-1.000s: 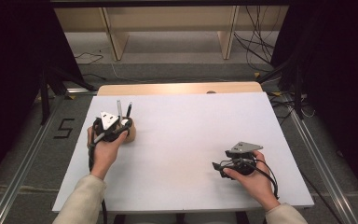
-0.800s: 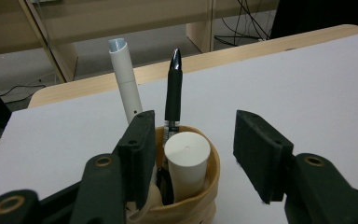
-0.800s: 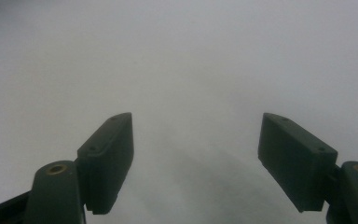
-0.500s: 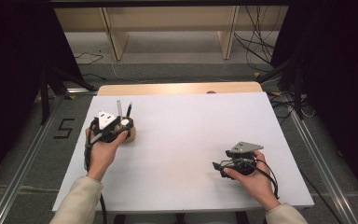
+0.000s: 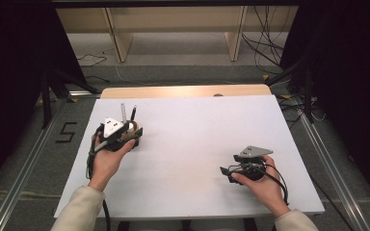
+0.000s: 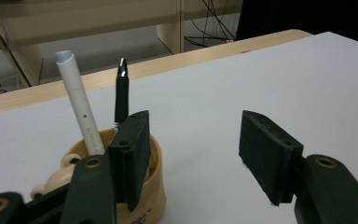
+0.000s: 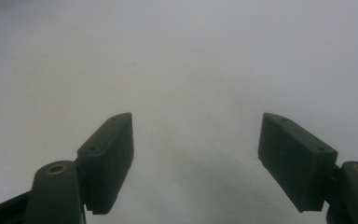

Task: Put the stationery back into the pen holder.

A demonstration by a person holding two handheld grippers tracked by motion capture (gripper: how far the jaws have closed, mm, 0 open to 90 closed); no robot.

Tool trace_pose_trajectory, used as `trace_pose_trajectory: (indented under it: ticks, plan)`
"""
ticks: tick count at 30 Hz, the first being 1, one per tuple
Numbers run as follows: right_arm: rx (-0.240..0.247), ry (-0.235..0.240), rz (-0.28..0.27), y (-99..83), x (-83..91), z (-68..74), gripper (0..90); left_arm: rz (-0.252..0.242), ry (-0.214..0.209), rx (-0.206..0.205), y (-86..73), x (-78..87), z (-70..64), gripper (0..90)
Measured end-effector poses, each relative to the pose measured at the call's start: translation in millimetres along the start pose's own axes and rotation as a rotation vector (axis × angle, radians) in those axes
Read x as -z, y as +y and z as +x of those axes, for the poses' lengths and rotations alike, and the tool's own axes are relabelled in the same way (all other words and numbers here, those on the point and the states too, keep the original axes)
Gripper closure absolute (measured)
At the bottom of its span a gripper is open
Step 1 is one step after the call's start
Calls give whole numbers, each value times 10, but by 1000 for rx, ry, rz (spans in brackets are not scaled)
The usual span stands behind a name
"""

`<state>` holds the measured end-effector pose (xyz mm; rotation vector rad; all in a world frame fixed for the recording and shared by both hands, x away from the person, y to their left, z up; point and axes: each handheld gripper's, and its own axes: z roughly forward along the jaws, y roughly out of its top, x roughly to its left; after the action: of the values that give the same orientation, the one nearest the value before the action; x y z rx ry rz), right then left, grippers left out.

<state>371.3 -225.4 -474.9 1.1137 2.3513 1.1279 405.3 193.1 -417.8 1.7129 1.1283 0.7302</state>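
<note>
A tan wooden pen cup stands on the white table at the left. It holds an upright white pen and a black pen. My left gripper is open; its left jaw sits right against the cup's near side, and the cup lies outside the gap between the jaws. From above, the left gripper is at the cup, with the white pen and black pen rising beyond it. My right gripper rests low at the right front. In its own view the right gripper is open over bare table.
A wooden strip borders the table's far edge. Beyond it are wooden shelf legs and loose cables on the floor. Metal rails run along both sides, and a "5" marking is on the floor at the left.
The left hand and gripper have shifted slightly beside the cup. The right gripper has stayed where it was.
</note>
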Motion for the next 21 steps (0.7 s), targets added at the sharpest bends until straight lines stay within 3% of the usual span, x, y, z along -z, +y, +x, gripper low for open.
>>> trace_pose_trajectory:
  ticks: [10, 21]
  plan:
    - [0, -1, 0, -5, 12, -3, 272, 27, -106, -33, -102, 70, -245, 389]
    - [-1, -3, -6, -21, 35, -12, 271, 75, -176, -67, -251, 170, -314, 351]
